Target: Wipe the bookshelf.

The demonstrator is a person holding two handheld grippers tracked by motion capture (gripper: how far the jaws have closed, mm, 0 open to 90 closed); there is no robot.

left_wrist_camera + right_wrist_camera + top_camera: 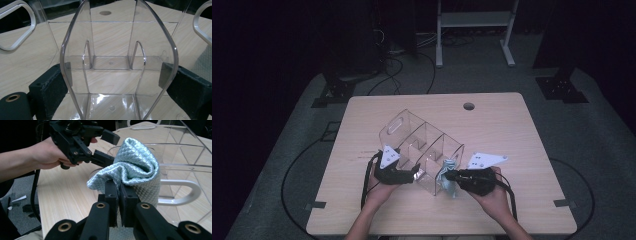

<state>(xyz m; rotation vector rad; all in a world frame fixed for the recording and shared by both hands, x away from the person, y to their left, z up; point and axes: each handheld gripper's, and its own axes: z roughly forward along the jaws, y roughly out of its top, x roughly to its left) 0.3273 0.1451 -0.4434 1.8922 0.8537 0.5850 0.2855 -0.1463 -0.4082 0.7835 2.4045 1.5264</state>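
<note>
From the high view, your left gripper (412, 173) is at the near end of the clear organizer (422, 145), which sits mid-table (492, 120), slanting toward the near edge. Your right gripper (451, 176) pinches the pale blue cloth (448, 181) at the organizer's near right corner.

In the left gripper view, your jaws straddle the organizer's (117, 62) end wall, pads (53, 80) pressed to both outer sides: gripping it. See-through plastic, upright dividers, curved top edges.

In the right gripper view, your jaws are clamped tight on the cloth (135, 167): quilted, diamond-textured, bunched in folds, hanging against the organizer's (180, 170) handle wall. Your left gripper (105, 147) holds the rim beyond.
</note>
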